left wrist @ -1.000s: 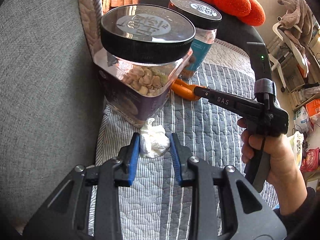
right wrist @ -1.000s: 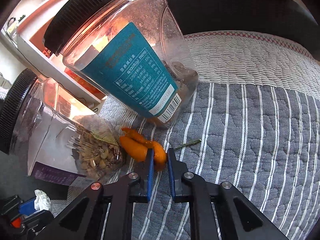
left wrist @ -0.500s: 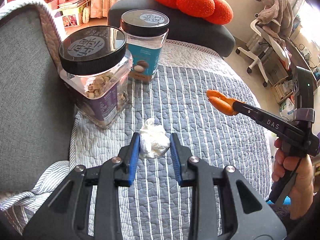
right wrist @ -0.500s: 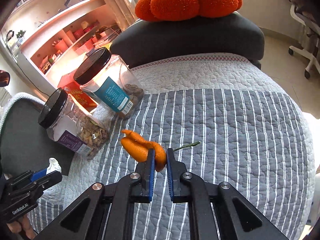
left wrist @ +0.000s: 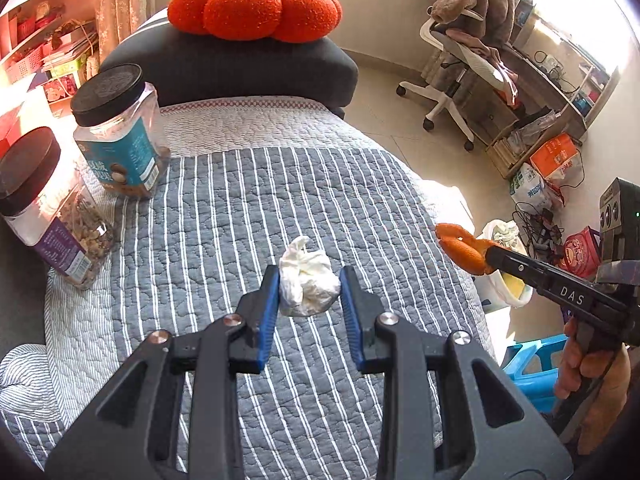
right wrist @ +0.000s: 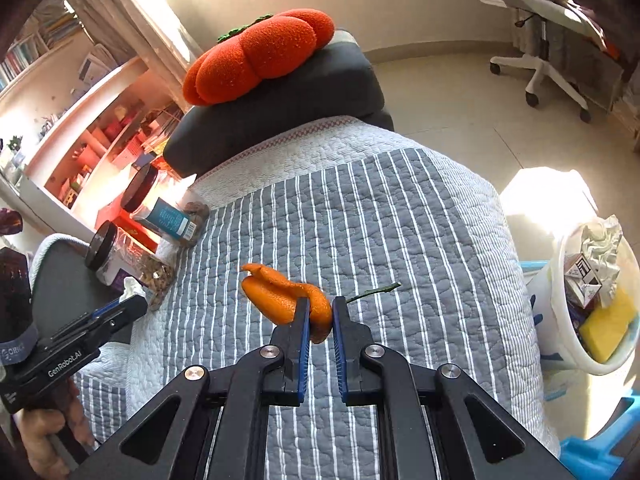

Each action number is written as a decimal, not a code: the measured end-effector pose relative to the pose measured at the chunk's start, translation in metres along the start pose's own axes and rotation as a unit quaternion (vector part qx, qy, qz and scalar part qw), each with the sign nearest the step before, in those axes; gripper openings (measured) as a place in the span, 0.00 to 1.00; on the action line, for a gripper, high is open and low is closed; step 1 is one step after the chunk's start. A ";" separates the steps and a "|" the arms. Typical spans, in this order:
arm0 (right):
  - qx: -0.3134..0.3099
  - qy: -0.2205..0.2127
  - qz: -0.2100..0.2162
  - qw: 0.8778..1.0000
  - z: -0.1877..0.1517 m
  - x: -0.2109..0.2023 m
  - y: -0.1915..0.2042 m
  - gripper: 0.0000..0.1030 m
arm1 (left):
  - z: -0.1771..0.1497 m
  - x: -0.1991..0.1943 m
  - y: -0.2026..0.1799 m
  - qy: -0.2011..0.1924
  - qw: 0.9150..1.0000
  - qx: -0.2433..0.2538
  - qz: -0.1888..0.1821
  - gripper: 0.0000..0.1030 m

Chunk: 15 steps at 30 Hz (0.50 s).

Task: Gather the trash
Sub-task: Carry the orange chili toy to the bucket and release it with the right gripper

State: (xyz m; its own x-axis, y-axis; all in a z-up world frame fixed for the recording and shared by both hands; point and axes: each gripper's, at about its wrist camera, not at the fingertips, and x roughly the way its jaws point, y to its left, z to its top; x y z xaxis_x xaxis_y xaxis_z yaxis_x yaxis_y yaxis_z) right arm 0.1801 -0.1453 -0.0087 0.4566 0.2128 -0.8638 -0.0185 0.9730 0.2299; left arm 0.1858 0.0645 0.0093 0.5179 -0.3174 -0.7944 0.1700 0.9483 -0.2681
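Meanwhile left gripper (left wrist: pixel 308 292) clamps tissue wad (left wrist: pixel 306 284), right gripper (right wrist: pixel 319 316) orange peel (right wrist: pixel 280 298); bin (right wrist: pixel 560 320) holds crumpled trash.

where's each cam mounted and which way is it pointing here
Left wrist: rides the left gripper, looking along its fingers over the grey striped quilt at the clamped crumpled white tissue; the right hand shows.
Right wrist: rides the right gripper, facing the same quilt with the curled orange peel clamped; the left hand shows, and a white trash bin stands at right.
Shared: the red pumpkin-shaped cushion and two black-lidded jars.
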 end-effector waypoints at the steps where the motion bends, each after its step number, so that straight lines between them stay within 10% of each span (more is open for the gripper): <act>1: 0.005 -0.008 -0.008 1.000 -0.001 -0.010 -0.012 0.11 | -0.001 0.004 -0.013 0.000 1.000 0.012 -0.006 0.31; 15: 0.179 -0.049 -0.102 0.977 -0.026 -0.104 -0.214 0.11 | -0.014 0.058 -0.145 0.036 0.988 0.125 -0.079 0.31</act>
State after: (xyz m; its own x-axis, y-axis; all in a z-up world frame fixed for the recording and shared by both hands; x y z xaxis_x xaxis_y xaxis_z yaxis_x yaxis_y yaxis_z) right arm 0.1129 -0.3736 0.0203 0.5007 -0.0092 -0.8656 0.3867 0.8970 0.2141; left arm 0.1795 -0.0920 -0.0057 0.4080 -0.4524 -0.7930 0.4511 0.8551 -0.2557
